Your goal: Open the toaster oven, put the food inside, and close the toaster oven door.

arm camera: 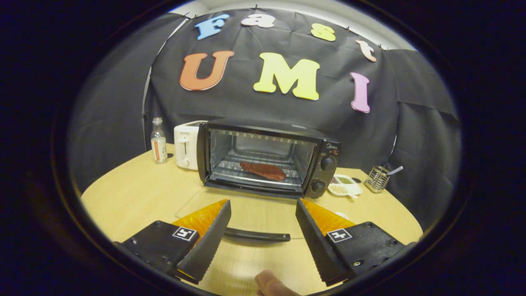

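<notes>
A black toaster oven [320, 164] stands on the wooden table beyond my fingers. Its glass door [246, 209] lies folded down flat toward me, and the door's black handle [257, 235] runs crosswise between my two fingers. A reddish-brown piece of food [263, 170] rests on the wire rack inside the oven. My gripper [263, 205] is open, its fingers wide apart on either side of the handle and touching nothing. A fingertip of a person's hand [273, 284] shows just below the fingers.
A white toaster [185, 144] and a small clear bottle [158, 142] stand left of the oven. To its right sit a white divided dish [345, 185] and a wire utensil holder [377, 179]. The round table's edge [98, 224] curves near my fingers.
</notes>
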Action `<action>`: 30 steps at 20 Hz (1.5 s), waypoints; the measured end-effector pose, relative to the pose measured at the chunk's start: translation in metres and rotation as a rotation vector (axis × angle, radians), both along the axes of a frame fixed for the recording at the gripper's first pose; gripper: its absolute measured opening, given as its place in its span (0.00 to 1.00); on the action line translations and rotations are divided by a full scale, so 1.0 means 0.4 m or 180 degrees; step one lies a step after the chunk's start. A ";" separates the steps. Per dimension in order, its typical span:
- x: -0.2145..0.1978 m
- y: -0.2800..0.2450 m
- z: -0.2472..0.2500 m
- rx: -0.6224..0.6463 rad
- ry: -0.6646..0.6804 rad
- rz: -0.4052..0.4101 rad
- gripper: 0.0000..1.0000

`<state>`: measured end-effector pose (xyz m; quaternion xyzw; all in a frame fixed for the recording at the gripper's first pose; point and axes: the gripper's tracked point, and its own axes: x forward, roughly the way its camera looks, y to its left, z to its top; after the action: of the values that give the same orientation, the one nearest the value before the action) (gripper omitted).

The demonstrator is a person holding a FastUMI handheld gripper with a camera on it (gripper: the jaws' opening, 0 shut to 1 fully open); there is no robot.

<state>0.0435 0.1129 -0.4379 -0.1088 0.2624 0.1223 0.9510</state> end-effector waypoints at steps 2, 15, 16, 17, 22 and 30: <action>-0.033 0.000 -0.058 -0.0002 0.0242 -0.0018 1.00; -0.055 0.012 -0.192 -0.0031 0.1068 -0.0145 1.00; -0.051 0.012 -0.192 -0.0005 0.1080 -0.0152 1.00; -0.054 0.012 -0.189 0.0039 0.1100 -0.0167 1.00; -0.050 0.015 -0.183 0.0159 0.1162 -0.0185 1.00; -0.025 0.021 -0.118 0.0236 0.0975 -0.0140 0.99</action>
<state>0.0336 0.1212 -0.4852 -0.0479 0.4020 0.1262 0.9056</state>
